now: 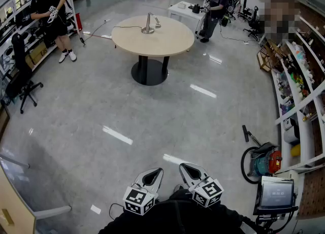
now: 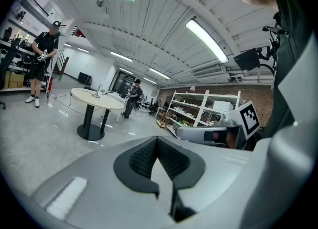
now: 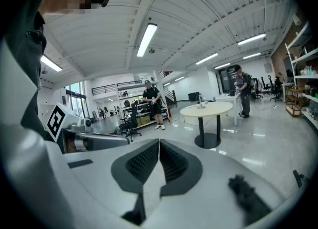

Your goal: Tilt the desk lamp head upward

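Note:
The desk lamp (image 1: 149,24) is a small metal lamp standing on a round beige table (image 1: 167,40) far across the room. It also shows as a tiny shape in the left gripper view (image 2: 99,91) and the right gripper view (image 3: 200,102). Both grippers are held close to the person's body, several steps from the table. My left gripper (image 1: 154,172) is shut with nothing between its jaws, its tip (image 2: 158,142) pointing toward the floor ahead. My right gripper (image 1: 186,167) is shut and empty too, seen in its own view (image 3: 159,144).
A person (image 1: 51,12) stands by shelves at the far left, another person (image 1: 215,7) beside a white table (image 1: 184,10) behind the round one. An office chair (image 1: 20,78) stands left. A canister machine (image 1: 263,161), a screen (image 1: 276,194) and long shelves (image 1: 300,88) line the right.

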Tool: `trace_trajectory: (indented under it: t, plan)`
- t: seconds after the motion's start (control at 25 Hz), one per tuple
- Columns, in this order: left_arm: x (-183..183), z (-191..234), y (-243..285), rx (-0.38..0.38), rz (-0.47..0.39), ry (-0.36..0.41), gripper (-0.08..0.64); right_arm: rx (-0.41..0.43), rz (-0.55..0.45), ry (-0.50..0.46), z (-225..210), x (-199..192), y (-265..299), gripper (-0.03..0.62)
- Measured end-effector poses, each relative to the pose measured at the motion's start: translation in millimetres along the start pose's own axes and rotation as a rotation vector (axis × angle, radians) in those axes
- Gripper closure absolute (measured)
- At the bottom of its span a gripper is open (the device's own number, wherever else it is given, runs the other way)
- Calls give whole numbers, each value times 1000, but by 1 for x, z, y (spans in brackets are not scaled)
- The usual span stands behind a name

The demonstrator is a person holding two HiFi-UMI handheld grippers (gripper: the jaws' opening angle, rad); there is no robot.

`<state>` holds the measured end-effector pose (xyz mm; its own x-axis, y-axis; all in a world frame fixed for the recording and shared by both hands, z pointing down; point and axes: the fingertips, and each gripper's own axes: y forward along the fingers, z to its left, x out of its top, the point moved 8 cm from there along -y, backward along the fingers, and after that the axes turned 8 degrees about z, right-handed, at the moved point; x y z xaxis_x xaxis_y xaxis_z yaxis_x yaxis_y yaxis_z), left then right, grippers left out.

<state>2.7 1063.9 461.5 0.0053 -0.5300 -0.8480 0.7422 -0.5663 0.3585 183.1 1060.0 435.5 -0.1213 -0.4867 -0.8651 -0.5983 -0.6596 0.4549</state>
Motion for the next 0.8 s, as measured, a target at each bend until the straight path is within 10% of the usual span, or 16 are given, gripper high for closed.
trace_trajectory:
  t: [0.8]
  plan:
    - [95,47,133,157,21,81,554,163,-69,34,-160,69,85,586]
